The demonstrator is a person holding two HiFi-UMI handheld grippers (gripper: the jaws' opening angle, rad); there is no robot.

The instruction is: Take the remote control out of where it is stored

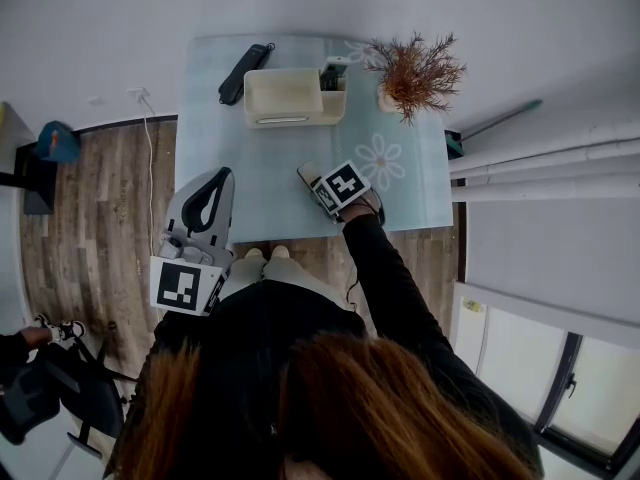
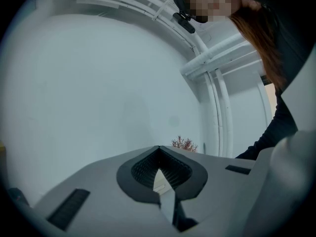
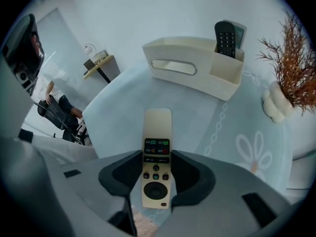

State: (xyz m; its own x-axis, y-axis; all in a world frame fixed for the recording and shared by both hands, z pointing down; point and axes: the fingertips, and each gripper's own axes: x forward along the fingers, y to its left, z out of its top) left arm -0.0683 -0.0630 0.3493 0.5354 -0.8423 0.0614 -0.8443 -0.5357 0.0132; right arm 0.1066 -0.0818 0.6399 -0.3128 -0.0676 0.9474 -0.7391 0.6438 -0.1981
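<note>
While the left tongs (image 2: 159, 149) hang level beside the person's body with their tips together and nothing between them, the right tongs (image 3: 157, 156) point steeply down over the pale blue tabletop (image 1: 260, 183) and are clamped on the cream remote control (image 3: 157, 127). That remote stands lengthwise between the dark pads (image 3: 190, 174), button side towards the camera, with the pads pressing its two long edges about its round lower button. Its plain upper end sticks out past the tips towards the tabletop, and whether it touches the surface cannot be told. It is out of the cream organizer box (image 3: 192, 65), which sits well beyond it near the far edge of the tabletop. A black remote (image 3: 226, 38) stands upright in the box's end compartment. In the head view, another black remote (image 1: 243, 72) lies flat at the far left of the tabletop, just beside the box. A dried plant (image 1: 415, 68) in a white vase stands to the box's right.
</note>
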